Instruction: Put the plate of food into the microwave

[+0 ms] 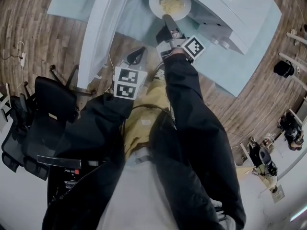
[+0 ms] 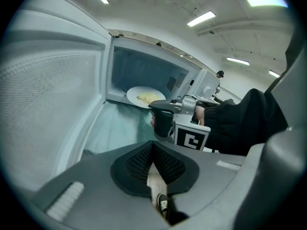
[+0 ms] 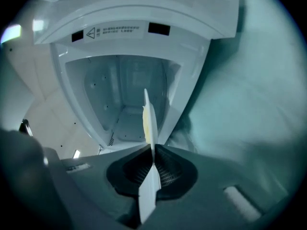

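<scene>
The microwave (image 1: 230, 8) sits on a pale table (image 1: 242, 68) with its door (image 1: 98, 32) swung wide. The plate (image 1: 156, 1) is at the cavity's mouth, its near rim pinched between the jaws of the right gripper (image 1: 167, 20). It carries yellowish food (image 1: 171, 5). The left gripper (image 1: 138, 55) is near the door's edge, jaws closed on nothing.

Head view steeply down; both gripper views close toward the microwave (image 2: 153, 73).
</scene>
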{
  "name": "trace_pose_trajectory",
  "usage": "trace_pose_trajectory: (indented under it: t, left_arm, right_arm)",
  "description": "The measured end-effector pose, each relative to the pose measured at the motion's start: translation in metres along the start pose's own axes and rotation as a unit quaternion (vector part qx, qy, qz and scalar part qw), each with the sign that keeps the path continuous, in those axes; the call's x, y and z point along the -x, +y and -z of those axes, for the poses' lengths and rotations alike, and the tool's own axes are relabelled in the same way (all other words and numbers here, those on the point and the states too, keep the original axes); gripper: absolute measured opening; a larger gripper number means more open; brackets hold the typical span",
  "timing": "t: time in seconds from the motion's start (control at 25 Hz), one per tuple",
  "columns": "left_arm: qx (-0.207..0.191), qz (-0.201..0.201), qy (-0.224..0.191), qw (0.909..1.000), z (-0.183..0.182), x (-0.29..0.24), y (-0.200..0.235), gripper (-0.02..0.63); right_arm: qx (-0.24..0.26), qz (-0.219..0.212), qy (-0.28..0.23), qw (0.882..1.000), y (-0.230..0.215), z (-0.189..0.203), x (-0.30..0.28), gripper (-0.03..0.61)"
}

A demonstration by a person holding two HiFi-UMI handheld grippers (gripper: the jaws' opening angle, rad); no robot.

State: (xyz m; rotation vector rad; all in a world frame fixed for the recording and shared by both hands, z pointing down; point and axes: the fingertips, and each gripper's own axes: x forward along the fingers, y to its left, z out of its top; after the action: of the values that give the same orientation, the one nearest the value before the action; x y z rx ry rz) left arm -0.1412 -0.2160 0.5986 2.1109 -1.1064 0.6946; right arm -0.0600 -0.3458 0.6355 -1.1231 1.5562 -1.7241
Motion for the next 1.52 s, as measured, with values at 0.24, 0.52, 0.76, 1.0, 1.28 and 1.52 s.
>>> trace_pose_trajectory:
  t: [0.24, 0.52, 0.76, 1.0, 1.28, 1.52]
  left_arm:
    - [0.01, 0.0, 0.003, 0.9999, 0.006, 0.0, 0.005, -0.005]
    - [0.012, 0.0, 0.006, 0.9999, 0.012, 0.001, 0.007, -0.005]
    - [0.013, -0.003, 0.007, 0.9999, 0.015, 0.005, 0.011, -0.005]
    - [0.018, -0.003, 0.004, 0.9998, 0.015, 0.01, 0.008, -0.005]
    - [0.015, 0.001, -0.025, 0.9996, -0.005, 0.016, -0.01, -0.005]
    - [-0.002, 0.006, -0.066, 0.9978, -0.04, 0.028, -0.045, -0.005]
  right_arm:
    - [-0.016, -0.011, -0.019, 1.0, 0.008, -0.014, -0.023, 0.011]
    - [-0.044, -0.008, -0.04, 0.998, 0.008, -0.024, -0.035, 0.009]
    - [-0.06, -0.013, -0.051, 0.997, 0.008, -0.025, -0.039, 0.02]
    - [-0.045, -0.018, -0.046, 0.998, 0.01, -0.022, -0.032, 0.083]
    - [0.073, -0.023, 0.033, 0.997, 0.032, 0.015, 0.012, 0.083]
    - [0.256, -0.023, 0.063, 0.964, 0.087, 0.035, 0.077, -0.004]
